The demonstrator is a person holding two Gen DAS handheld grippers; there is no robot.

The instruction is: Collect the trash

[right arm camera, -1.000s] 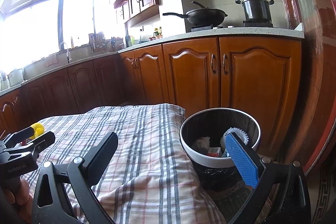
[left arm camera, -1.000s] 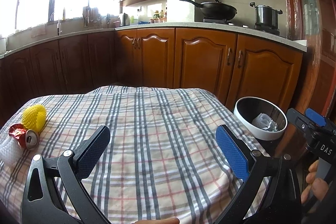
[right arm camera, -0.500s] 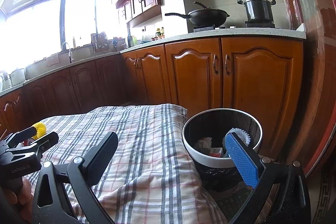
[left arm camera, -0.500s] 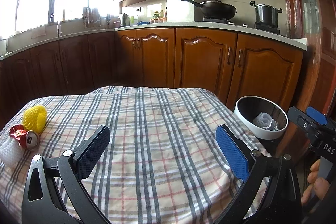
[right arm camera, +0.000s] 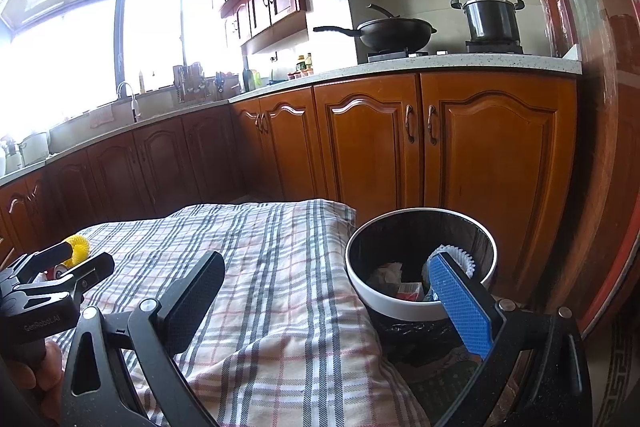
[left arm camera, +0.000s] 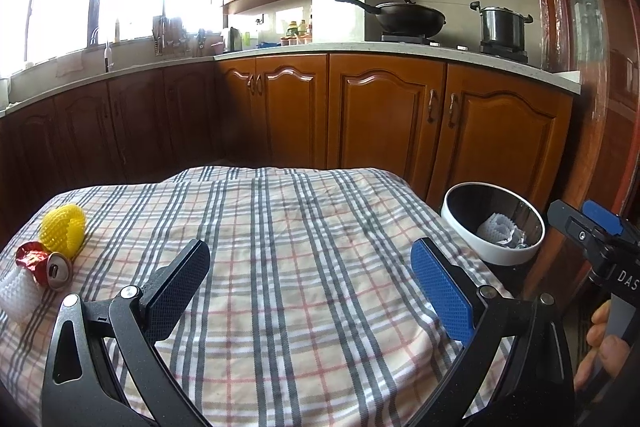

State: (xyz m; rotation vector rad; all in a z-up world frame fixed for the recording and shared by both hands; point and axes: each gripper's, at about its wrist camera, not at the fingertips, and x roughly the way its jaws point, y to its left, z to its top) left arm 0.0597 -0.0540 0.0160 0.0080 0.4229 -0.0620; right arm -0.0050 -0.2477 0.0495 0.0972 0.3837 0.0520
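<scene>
Yellow foam net [left arm camera: 64, 230], crushed red can [left arm camera: 45, 264] lying on its side and white foam net [left arm camera: 18, 293] clustered touching near surface's left edge; white-rimmed trash bin [right arm camera: 420, 309] with black liner just off right edge, holding white net, paper scraps.

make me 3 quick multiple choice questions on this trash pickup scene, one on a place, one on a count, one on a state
1. Where is the trash bin?
A. on the counter
B. on the floor off the table's right edge
C. on the checked tablecloth

2. How many trash items lie at the table's left end?
A. one
B. three
C. five

3. How is the left gripper?
A. open, empty
B. shut on a can
C. shut, empty

Answers:
1 B, it stands below the cloth's edge.
2 B, yellow foam net, crushed can, white foam net.
3 A, fingers apart, nothing between.
</scene>
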